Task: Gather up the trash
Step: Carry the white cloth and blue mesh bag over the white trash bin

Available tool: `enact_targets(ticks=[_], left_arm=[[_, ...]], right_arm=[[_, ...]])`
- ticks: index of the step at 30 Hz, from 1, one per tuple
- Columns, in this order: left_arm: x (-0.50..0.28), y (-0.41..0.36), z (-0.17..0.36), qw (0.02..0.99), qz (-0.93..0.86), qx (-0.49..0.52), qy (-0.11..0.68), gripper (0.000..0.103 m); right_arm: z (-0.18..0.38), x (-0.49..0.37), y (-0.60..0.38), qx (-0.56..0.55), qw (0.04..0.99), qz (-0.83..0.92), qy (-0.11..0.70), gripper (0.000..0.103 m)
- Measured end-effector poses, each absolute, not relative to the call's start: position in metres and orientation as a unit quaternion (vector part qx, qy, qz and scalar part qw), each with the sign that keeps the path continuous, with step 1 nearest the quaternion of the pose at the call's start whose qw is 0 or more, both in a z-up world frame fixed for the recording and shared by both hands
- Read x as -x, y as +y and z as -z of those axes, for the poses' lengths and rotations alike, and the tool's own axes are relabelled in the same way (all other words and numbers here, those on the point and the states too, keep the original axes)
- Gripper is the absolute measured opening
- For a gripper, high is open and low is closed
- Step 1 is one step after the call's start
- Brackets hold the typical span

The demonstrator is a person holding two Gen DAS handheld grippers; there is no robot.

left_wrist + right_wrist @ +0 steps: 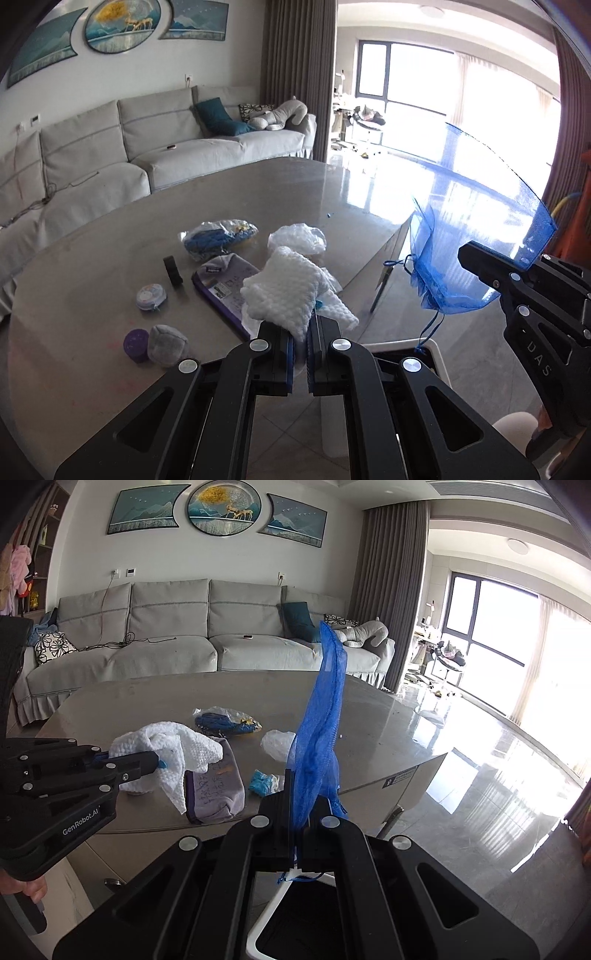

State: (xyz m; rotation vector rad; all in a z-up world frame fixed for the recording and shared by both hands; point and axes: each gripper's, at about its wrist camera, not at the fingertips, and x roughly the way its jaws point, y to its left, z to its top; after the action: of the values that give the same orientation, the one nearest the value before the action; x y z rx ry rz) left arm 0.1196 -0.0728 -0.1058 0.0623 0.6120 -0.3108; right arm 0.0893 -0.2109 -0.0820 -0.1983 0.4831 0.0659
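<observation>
My left gripper (303, 328) is shut on a white knitted cloth (288, 291), held just above the near edge of the grey table (92, 266). From the right wrist view the same gripper (155, 762) comes in from the left with the cloth (166, 749) draped over its tip. My right gripper (299, 806) is shut on a blue mesh bag (321, 723) that stands up from its jaws. In the left wrist view that gripper (476, 262) is off to the right, beyond the table edge, with the blue bag (447, 273) hanging and its strings dangling. A white-rimmed bin (266, 915) sits right below both grippers.
On the table lie a clear bag with blue and yellow contents (218, 236), crumpled clear plastic (299, 236), a purple pouch (225, 284), a black roll (173, 271), a round case (151, 295), a purple cap (136, 343), a grey ball (166, 343) and a blue wrapper (262, 781). A grey sofa (166, 642) stands behind.
</observation>
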Motion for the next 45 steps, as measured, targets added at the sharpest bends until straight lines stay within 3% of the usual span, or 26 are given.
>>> enact_targets(ticks=[22,45], left_arm=[[-0.103,-0.191,0.134,0.912,0.264,-0.075,0.306,0.005],[-0.128,-0.255,0.233,0.858,0.327,-0.136,0.373,0.005]], right_arm=[[0.118,-0.051,-0.287,0.056,0.959,0.054,0.273,0.001],[0.192,-0.078,-0.322,0.028,0.938,0.085,0.334,0.001]])
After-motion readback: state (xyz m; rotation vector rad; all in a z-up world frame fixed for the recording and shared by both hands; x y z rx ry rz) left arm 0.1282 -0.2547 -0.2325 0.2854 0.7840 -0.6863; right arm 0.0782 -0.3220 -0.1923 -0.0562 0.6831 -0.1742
